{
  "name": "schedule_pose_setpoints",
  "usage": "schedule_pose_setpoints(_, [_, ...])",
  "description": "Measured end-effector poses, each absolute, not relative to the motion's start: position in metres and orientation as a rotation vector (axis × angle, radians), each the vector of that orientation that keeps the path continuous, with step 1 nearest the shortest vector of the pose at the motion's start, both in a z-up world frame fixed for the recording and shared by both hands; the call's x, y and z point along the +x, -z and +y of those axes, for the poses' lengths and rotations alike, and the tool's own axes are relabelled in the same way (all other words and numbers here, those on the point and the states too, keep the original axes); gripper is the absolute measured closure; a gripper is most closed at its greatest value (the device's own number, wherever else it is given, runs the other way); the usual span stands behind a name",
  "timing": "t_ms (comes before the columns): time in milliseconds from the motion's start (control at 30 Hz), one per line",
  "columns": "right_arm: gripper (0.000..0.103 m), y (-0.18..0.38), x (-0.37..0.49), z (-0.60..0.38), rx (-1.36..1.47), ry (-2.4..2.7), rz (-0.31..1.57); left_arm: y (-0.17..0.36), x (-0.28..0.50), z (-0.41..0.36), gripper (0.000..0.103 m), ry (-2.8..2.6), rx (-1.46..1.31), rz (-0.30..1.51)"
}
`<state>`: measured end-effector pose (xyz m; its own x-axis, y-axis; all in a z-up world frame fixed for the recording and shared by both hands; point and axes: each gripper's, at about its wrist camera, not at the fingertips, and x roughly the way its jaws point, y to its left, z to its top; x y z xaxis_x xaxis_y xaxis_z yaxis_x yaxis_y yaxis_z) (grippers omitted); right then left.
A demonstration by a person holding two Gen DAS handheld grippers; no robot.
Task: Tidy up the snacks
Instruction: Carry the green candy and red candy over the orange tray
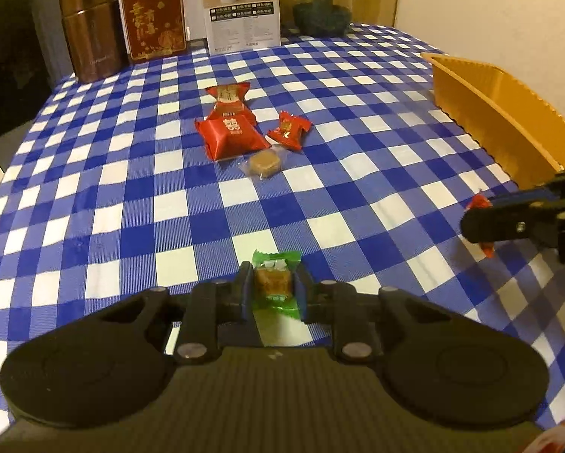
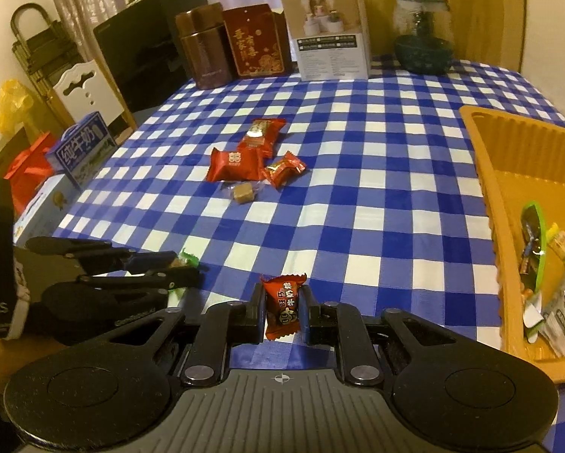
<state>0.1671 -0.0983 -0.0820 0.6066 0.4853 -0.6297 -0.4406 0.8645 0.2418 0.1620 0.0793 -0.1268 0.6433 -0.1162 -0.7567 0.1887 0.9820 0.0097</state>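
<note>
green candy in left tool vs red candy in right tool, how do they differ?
Colour: the green candy has a green wrapper with a clear window onto an orange-brown piece; the red candy is opaque red with printed characters.
Holder: the green candy sits in the left tool, the red candy in the right tool.
Shared: both are small twist-end wrapped sweets, pinched between tool fingers above the checked tablecloth, not yet in the orange tray.

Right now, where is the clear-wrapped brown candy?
The clear-wrapped brown candy lies mid-table on the checked cloth, nearest the camera in the loose cluster, just in front of the big red packet and left-front of the small red candy.
</note>
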Motion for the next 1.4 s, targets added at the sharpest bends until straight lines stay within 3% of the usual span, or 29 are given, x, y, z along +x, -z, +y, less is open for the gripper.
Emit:
schedule_pose_setpoints(500, [0.085, 0.052, 0.143, -0.121, 0.103, -0.5, 0.679, 0.077, 0.131, 0.067, 0.085, 0.152, -0.035, 0.837])
schedule_pose_setpoints(967, [0.085, 0.008, 0.105, -0.178, 0.142, -0.418, 0.587, 0.016, 0.099, 0.006, 0.085, 0.224, -0.073, 0.771])
schedule_pose_setpoints(1400, [0.085, 0.003, 0.084, -0.251, 0.202, -0.266, 0.566, -0.01, 0.099, -0.058, 0.085, 0.341, -0.071, 0.737])
